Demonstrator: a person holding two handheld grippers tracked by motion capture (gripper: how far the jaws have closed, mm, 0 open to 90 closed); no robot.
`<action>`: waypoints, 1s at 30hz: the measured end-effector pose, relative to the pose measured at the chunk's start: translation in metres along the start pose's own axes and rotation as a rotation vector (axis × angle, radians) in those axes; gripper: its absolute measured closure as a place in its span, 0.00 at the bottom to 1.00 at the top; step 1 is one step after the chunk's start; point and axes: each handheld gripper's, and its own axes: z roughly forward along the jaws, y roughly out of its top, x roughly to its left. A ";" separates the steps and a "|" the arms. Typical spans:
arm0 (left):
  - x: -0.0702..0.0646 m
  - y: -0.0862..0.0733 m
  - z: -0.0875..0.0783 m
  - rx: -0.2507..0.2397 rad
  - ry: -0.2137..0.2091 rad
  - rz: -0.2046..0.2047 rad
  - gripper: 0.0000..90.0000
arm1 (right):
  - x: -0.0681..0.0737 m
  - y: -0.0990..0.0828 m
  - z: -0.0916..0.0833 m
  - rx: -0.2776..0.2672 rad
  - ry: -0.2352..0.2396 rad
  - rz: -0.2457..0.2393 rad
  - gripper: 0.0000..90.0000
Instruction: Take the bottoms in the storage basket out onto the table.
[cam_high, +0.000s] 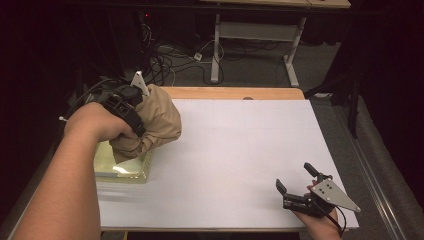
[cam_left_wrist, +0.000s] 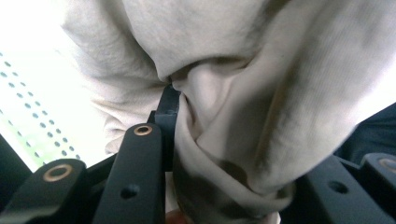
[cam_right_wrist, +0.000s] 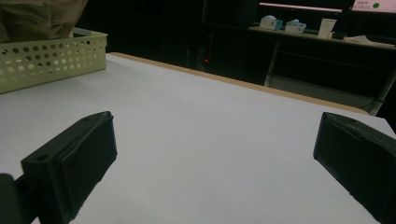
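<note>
1 beige cloth (cam_high: 157, 117) bunched and clamped in the left gripper (cam_left_wrist: 173, 100), lifted above 1 perforated yellow-green basket (cam_high: 131, 171), 1 right gripper (cam_high: 297, 181) resting jaws apart on 1 white table (cam_high: 240, 150), nothing between them

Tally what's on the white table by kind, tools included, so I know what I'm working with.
Beige cloth bundle: 1, clamped in the left tool above the basket
Pale green perforated basket: 1
Handheld tools: 2, with the right tool open and holding nothing
Total: 4
</note>
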 end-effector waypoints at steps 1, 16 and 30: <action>-0.002 0.001 0.000 0.000 0.000 0.006 0.72 | 0.000 0.000 0.000 0.001 0.000 0.000 0.00; -0.045 0.027 0.000 -0.053 -0.064 0.084 0.72 | 0.000 0.000 0.000 0.000 -0.005 0.001 0.00; -0.083 0.053 0.014 -0.091 -0.131 0.166 0.71 | -0.001 0.000 0.000 -0.002 -0.005 0.000 0.00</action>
